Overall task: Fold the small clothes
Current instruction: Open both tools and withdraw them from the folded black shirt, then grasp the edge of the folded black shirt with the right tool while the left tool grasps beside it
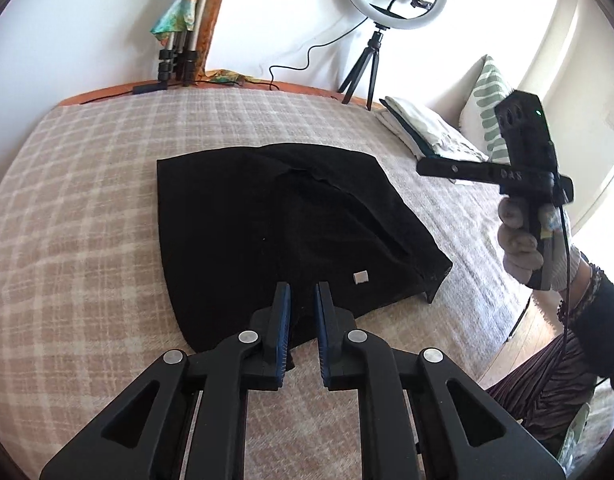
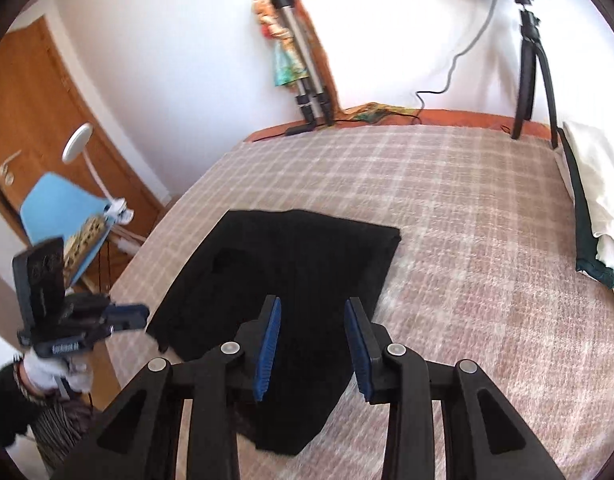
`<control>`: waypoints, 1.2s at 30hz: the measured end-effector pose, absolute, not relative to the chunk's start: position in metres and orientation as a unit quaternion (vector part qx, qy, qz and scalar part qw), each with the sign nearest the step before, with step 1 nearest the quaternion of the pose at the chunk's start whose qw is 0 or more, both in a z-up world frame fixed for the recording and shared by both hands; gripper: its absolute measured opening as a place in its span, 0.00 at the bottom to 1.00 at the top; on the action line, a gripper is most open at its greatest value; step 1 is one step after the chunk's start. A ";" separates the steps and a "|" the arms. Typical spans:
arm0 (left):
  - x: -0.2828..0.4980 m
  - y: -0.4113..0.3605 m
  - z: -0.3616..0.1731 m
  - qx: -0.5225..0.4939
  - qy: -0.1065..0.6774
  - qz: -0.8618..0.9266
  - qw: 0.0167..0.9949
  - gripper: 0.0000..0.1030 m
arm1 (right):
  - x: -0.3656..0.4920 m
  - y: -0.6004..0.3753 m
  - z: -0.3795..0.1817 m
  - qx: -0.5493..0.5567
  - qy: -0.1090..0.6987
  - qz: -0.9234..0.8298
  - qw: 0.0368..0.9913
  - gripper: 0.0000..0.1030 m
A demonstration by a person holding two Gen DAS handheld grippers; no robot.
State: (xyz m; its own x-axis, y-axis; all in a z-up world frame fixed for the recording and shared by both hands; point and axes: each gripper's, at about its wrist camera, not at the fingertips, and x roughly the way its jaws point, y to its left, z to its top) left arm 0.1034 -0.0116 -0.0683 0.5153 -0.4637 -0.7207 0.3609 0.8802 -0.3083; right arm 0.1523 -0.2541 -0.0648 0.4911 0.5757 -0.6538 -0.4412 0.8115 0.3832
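Left gripper [image 1: 303, 292]: jaws stood a narrow gap apart, blue pads facing each other, nothing pinched; the cloth only showed through the gap.
Right gripper [image 2: 313, 306]: jaws were spread wider, empty, hanging above the cloth and not touching it.
Black garment [image 1: 267, 220]: lay flat on the checked bed cover [image 1: 87, 200], folded over, directly ahead of and under both sets of fingertips.
Near edge: the hem ran just beneath the left jaws, a corner tucked under the left-hand finger.
Right edge: seen from the left wrist, a folded corner jutted out to the right of the jaws, with a small pale tag [image 1: 360, 278] just right of the right finger.
Far edge: straight, well ahead of the jaws.
Room to move: wide bare cover left of and beyond the jaws.
Obstacles: folded pale linens [image 1: 427, 128] far right; ring light tripod [image 1: 367, 68] at the bed's far edge.
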 end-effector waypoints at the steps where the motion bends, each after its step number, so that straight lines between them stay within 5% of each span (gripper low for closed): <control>1: 0.106 -0.015 -0.070 -0.061 0.435 -0.243 0.865 0.10 | 0.166 -0.257 -0.067 0.104 0.413 0.292 0.856 0.33; 9: 0.116 -0.032 -0.086 -0.034 0.455 -0.254 0.853 0.10 | 0.240 -0.270 -0.113 0.236 0.465 0.293 0.802 0.33; 15: 0.120 -0.029 -0.095 -0.033 0.467 -0.251 0.847 0.10 | 0.264 -0.260 -0.128 0.264 0.472 0.313 0.781 0.23; 17: 0.121 -0.029 -0.097 -0.033 0.471 -0.252 0.845 0.10 | 0.269 -0.256 -0.131 0.273 0.472 0.315 0.777 0.09; 20: 0.121 -0.030 -0.104 -0.031 0.487 -0.259 0.834 0.10 | 0.270 -0.252 -0.126 0.256 0.464 0.304 0.791 0.01; 25: 0.112 -0.021 -0.103 -0.043 0.492 -0.271 0.826 0.11 | 0.274 -0.258 -0.125 0.229 0.460 0.267 0.815 0.01; 31: 0.105 -0.002 -0.078 -0.078 0.468 -0.273 0.837 0.11 | 0.262 -0.270 -0.111 0.226 0.453 0.258 0.823 0.19; 36: 0.122 0.029 -0.066 -0.120 0.443 -0.219 0.861 0.22 | 0.235 -0.259 -0.091 0.184 0.443 0.269 0.835 0.19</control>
State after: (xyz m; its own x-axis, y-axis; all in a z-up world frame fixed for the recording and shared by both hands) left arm 0.1217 0.0292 -0.0662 0.5121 -0.4831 -0.7102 0.2701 0.8754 -0.4008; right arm 0.2354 -0.2593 -0.0911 0.4634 0.6123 -0.6406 -0.2868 0.7876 0.5453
